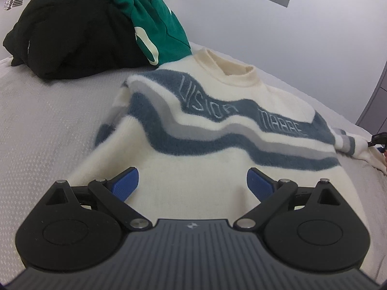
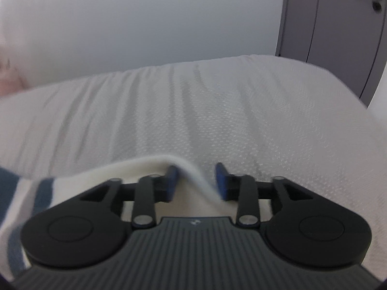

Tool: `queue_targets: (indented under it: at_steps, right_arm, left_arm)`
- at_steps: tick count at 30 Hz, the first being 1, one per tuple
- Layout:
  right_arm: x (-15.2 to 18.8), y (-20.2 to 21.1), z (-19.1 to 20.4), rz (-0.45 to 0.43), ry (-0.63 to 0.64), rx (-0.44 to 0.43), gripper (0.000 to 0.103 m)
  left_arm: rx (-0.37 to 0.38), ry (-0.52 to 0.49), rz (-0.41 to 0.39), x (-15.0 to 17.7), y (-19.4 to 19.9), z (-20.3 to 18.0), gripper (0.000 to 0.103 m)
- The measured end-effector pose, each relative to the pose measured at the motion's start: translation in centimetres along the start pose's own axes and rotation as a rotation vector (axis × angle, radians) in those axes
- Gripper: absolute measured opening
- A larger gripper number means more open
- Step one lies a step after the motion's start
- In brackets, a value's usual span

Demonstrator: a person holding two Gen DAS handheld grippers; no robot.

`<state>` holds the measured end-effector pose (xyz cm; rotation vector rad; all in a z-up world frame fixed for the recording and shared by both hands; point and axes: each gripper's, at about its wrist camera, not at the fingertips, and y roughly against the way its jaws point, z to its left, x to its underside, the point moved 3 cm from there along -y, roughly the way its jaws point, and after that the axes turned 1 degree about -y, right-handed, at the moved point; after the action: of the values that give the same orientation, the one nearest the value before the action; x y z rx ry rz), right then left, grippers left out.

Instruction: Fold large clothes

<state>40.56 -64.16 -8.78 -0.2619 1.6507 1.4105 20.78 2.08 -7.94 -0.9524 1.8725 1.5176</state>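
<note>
- Lying front up on white bed (image 1: 48,120): cream sweater (image 1: 193,149) with blue and grey wavy stripes, collar toward far wall.
- Sitting at far left of left view, behind sweater: black garment (image 1: 72,31), green garment (image 1: 154,17) draped on its right side, touching sweater's shoulder.
- Hovering over sweater's lower hem: left gripper (image 1: 192,183), jaws spread wide, blue pads (image 1: 125,183) clear of fabric, gripping nothing.
- Stretching off to right edge of left view: sweater's sleeve (image 1: 350,145), dark tip of other tool (image 1: 377,140) at cuff.
- Showing in right view: sleeve's striped part at lower left, cream edge (image 2: 154,166) rising in a fold between the fingers.
- Straddling that fold: right gripper (image 2: 197,181), jaws part-way apart, left pad (image 2: 172,181) against fabric, right pad just beside it; not clamped yet.
- Blurring slightly, right view; exact contact on right pad unclear.
- Spreading beyond right gripper: wrinkled bed cover, plain wall, grey door (image 2: 338,24) at far right.
</note>
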Motion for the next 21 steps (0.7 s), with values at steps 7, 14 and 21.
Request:
queue_targets:
  at_steps: [7, 14, 21]
  right_arm:
    - [0.5, 4.1, -5.0, -0.127, -0.111, 0.033, 0.068]
    - [2.4, 7.3, -7.6, -0.144, -0.199, 0.05, 0.07]
    - [7.1, 7.0, -10.9, -0.1, -0.491, 0.143, 0.071]
  left_arm:
    - [0.002, 0.002, -0.001, 0.4, 0.9, 0.0, 0.098]
    - [-0.02, 0.013, -0.008, 0.6, 2.7, 0.3, 0.098]
    - [-0.034, 0.006, -0.021, 0.6, 3.0, 0.3, 0.098]
